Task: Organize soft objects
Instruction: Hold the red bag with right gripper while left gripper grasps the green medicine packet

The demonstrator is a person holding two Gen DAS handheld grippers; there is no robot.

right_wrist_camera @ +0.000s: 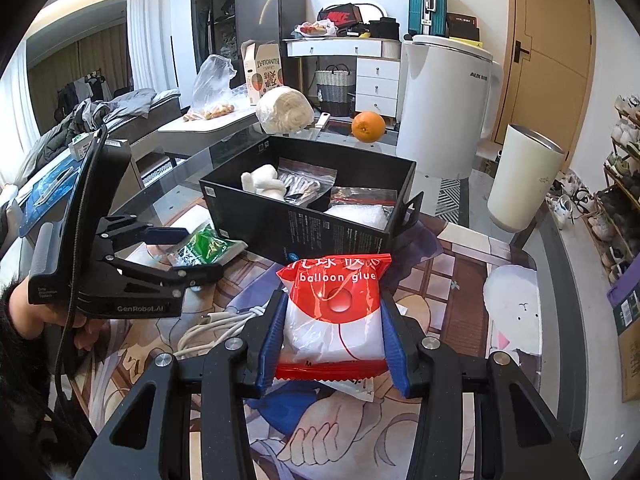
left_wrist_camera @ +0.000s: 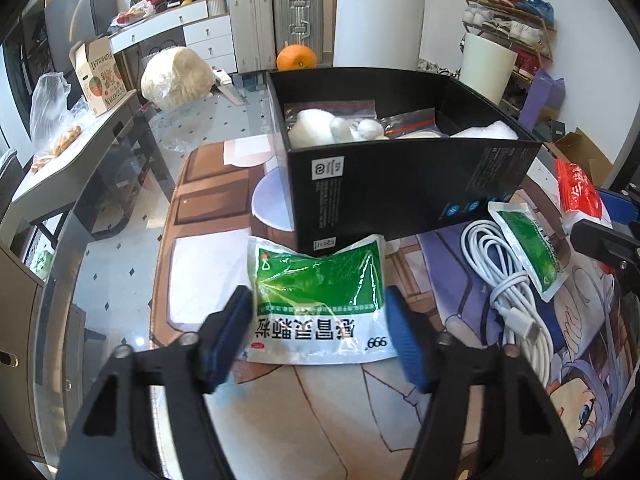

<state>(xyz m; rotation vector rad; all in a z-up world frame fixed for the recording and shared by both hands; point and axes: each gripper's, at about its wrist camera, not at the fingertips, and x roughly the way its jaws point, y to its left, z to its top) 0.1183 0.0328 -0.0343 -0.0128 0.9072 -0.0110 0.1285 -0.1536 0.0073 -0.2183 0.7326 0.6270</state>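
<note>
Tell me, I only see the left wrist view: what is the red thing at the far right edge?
Observer: A red and white packet printed "balloon glue".
Visitor: Is anything holding it?
Observer: Yes, the right hand-held gripper is shut on its sides.
Visitor: Who holds the left hand-held gripper around the green packet?
Observer: A person's hand, in a dark fuzzy sleeve, grips its handle.

Glossy plastic sachet; matt black cardboard box; glass tabletop
</note>
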